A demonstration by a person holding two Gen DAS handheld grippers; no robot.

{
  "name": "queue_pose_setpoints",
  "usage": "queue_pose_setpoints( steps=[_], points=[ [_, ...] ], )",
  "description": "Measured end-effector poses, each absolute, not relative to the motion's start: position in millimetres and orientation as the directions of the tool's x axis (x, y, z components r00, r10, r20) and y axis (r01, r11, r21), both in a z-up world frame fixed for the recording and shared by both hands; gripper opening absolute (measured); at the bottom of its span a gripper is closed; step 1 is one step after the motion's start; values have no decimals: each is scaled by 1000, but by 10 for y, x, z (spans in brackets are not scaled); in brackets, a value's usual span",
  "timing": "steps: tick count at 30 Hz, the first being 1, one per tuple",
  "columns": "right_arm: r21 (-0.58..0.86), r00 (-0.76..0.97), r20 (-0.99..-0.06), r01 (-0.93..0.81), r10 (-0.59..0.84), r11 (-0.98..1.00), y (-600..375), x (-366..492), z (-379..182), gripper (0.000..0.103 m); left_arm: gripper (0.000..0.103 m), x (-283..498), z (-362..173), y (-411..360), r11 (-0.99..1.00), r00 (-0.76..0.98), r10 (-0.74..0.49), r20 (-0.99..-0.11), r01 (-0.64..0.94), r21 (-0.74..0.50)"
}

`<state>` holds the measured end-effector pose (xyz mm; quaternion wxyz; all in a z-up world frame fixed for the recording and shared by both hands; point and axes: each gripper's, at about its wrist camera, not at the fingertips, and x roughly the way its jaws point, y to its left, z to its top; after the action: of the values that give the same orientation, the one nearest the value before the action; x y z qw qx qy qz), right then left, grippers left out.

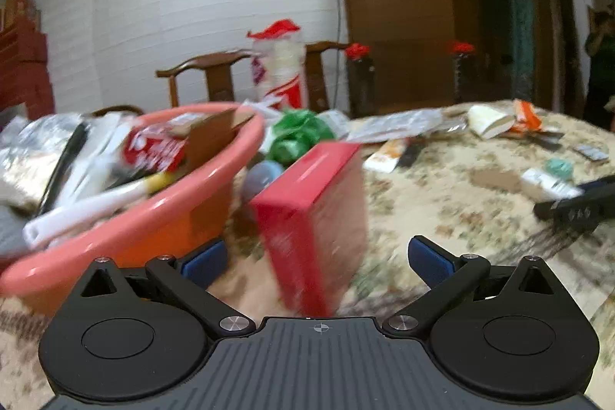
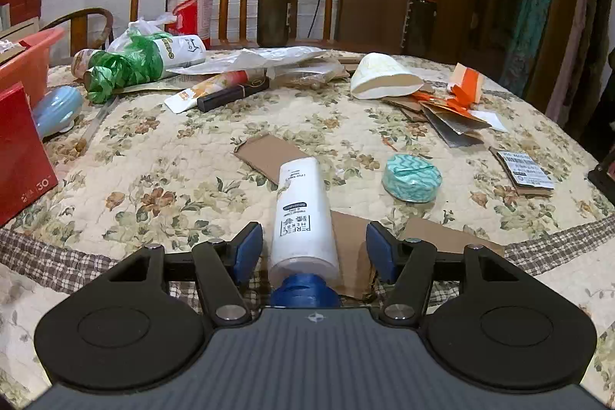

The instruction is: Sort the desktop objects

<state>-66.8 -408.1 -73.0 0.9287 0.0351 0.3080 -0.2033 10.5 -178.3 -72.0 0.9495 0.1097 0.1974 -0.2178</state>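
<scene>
Right gripper (image 2: 313, 252) stands with jaws apart astride the white bottle (image 2: 301, 214), not pinching it; the bottle lies on the counter (image 2: 153, 160), blue cap nearest, long axis running straight away. Left gripper (image 1: 313, 260) gapes before the red box (image 1: 311, 214).

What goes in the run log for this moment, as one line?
left gripper: open, red box between jaws, unpressed | right gripper: open around white bottle lying on table | basin: partly filled

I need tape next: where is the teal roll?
Right wrist view, right of centre: the teal roll lies flat on the floral tablecloth, right of the white bottle.
</scene>
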Motion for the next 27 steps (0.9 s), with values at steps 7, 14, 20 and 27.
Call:
queue_pose_setpoints(
  steps=[7, 14, 20, 27],
  points=[
    [-47, 732, -585, 400, -350, 915, -4096, -649, -733, 70, 103, 389, -780, -1817, 888, 814, -355, -460, 448, 107],
    [-39, 736, -584, 395, -342, 918, -4110, -626, -745, 70, 66, 633, -835, -2110, 855, 772, -385, -506, 505, 120],
    [-50, 737, -574, 402, -356, 914, -4119, -745, -718, 36, 35, 639, -844, -2230, 822, 721, -440, -535, 563, 82],
    [-14, 746, -562, 423, -357, 906, -4128, -848, -595, 35, 34, 542, -708, -2276, 790, 714, -498, -492, 607, 82]
  ],
)
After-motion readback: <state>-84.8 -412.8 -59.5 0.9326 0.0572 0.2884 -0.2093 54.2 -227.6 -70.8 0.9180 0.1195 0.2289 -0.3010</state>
